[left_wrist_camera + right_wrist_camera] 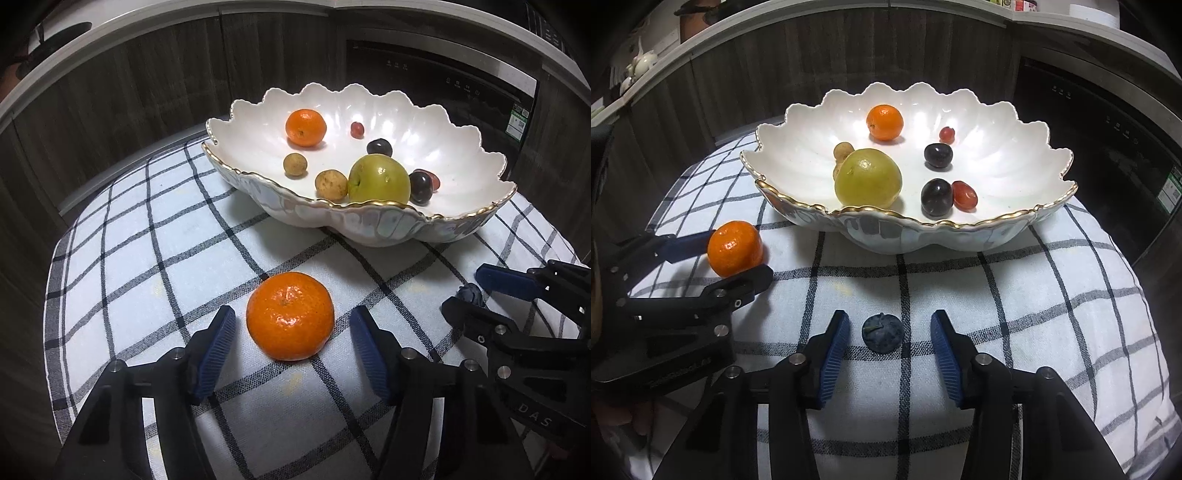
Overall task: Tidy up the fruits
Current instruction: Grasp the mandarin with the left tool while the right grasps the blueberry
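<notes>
Both our grippers gape, near the scalloped bowl (960,229).
Left gripper (291,325) straddles a glossy mandarin (290,315); right gripper (890,334) straddles a dull blueberry (881,333).

You see a glossy, gilt-edged ceramic bowl (1015,155) on matt woven checked cloth (1034,295); your claw pads (833,354) look ribbed.

Just in front of the scalloped white bowl (369,225), a mandarin (290,315) sits on the checked cloth (147,258), between the left gripper's (291,325) spread fingers, untouched.
</notes>
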Available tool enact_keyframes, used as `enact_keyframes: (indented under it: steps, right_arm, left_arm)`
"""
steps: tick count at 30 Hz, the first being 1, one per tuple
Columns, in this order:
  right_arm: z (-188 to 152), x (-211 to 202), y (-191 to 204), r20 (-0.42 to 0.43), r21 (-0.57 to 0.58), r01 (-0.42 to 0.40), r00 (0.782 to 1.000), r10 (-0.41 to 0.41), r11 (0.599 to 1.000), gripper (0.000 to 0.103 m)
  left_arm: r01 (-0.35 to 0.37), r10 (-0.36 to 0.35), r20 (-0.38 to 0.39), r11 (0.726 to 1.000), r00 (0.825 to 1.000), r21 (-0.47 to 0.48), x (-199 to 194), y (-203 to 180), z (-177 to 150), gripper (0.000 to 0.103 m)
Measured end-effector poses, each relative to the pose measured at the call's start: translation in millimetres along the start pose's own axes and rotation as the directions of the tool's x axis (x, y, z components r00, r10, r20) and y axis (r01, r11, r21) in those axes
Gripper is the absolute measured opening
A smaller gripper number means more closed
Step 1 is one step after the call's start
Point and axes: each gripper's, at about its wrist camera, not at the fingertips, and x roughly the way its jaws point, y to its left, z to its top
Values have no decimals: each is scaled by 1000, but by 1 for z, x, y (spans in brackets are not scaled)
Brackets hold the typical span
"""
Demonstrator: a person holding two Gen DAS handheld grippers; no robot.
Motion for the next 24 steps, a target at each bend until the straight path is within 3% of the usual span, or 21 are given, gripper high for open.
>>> enact_keyframes:
  steps: [2, 10, 15, 24]
  right_arm:
    - [0, 0, 0, 4, -4, -3, 1000, 3, 1000, 40]
    - [-2, -1, 4, 13, -24, -13, 1000, 13, 1000, 29]
    - [-3, -2, 5, 18, -33, -21, 1000, 22, 999, 24]
    - [0, -2, 3, 13, -32, -34, 999, 34, 999, 24]
  left_arm:
    - [-3, 3, -8, 1000, 1000, 3, 2, 0, 0, 64]
    - [-17, 17, -15, 1000, 1000, -23, 3, 1, 1, 44]
    - [-18, 18, -12, 1000, 1000, -17, 3, 1, 1, 42]
    - [-31, 31, -4, 999, 1000, -32, -1, 1, 1, 41]
